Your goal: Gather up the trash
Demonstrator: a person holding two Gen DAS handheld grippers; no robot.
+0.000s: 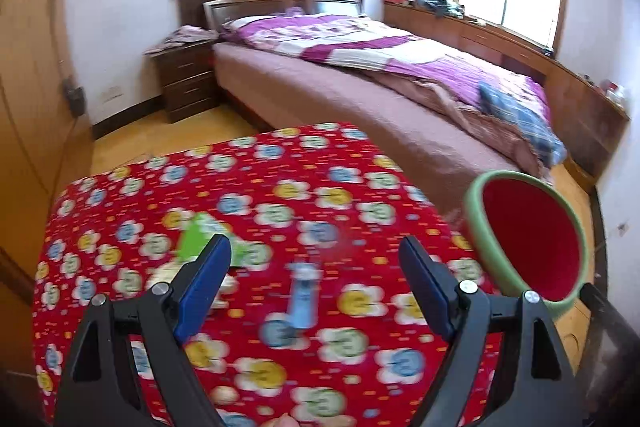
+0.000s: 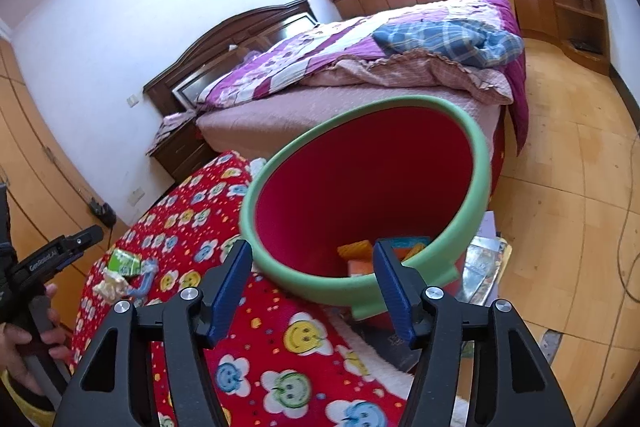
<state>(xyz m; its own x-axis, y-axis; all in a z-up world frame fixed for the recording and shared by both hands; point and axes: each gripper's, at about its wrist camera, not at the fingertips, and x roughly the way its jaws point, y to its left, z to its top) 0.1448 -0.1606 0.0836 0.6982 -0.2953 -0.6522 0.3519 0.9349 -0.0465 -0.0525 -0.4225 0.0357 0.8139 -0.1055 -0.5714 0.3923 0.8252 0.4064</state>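
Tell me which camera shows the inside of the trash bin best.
The right wrist view: the green-rimmed bin fills the centre, tilted toward the camera, with orange and blue packets at its bottom. The left wrist view catches only its rim and red wall at the right edge, contents hidden.

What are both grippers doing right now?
Left gripper: open, empty, above the blue wrapper.
Right gripper: open, empty, at the bin rim.

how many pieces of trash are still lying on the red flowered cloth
3, clustered together: a green carton, a crumpled white wrapper beside it, and a blue piece. Others may be hidden behind the grippers.
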